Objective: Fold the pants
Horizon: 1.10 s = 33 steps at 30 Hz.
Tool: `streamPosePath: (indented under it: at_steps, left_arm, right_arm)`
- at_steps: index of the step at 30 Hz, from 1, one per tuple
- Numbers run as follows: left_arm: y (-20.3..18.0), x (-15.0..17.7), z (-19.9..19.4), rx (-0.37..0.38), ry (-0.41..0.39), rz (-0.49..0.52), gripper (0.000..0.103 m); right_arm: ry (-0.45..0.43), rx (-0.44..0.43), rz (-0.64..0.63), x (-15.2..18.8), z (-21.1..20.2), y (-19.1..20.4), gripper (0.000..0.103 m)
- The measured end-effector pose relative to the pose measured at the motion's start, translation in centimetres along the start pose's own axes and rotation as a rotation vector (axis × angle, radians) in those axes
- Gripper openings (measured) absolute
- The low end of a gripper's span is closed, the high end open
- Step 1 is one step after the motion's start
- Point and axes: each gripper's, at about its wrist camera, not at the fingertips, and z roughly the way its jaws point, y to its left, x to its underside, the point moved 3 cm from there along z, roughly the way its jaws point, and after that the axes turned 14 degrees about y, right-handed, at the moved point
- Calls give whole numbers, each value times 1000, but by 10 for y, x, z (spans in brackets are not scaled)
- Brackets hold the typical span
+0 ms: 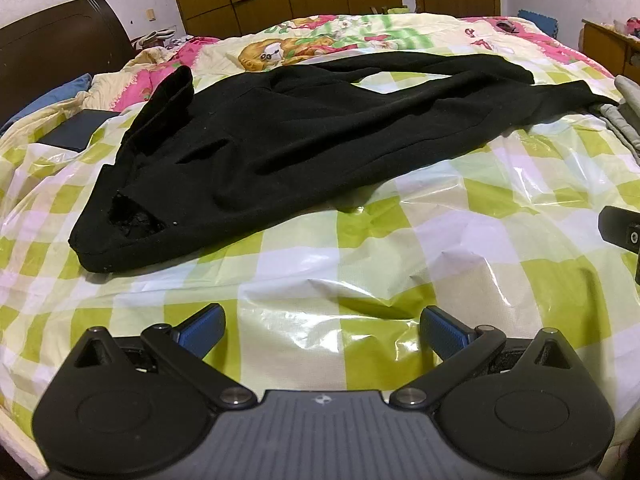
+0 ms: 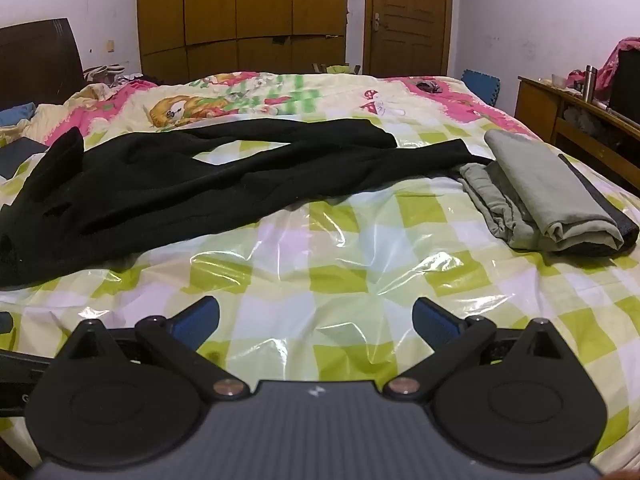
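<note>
Two grippers hang over the near part of a bed, each with its blue-padded fingers spread wide apart and nothing between them. The left gripper (image 1: 323, 330) points down at the shiny green-and-white checked sheet (image 1: 460, 248), and so does the right gripper (image 2: 316, 322); neither touches the cloth in front of it.

The black pants (image 1: 280, 140) lie unfolded and flat on the checked sheet, well beyond both sets of fingers. The waist is toward the left, its band partly turned up in a rumpled peak, and the two legs run off to the right, splitting apart with a wedge of sheet showing between them. In the right wrist view the pants (image 2: 192, 188) reach across to a pile of folded grey-green clothes (image 2: 548, 196), and the end of the nearer leg touches that pile.

Beyond the pants lies a cartoon-printed quilt (image 2: 248, 100). A dark flat book (image 1: 76, 134) lies left of the waist. A brown wardrobe (image 2: 240, 12) and a door (image 2: 408, 16) stand behind the bed.
</note>
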Motion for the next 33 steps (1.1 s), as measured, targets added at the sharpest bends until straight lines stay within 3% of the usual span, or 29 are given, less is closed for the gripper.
streamPosePath:
  at_steps: [33]
  left_arm:
    - [-2,0,0,19,-4,-5,103]
  right_arm:
    - [14,-1,-12,2,3,3,102]
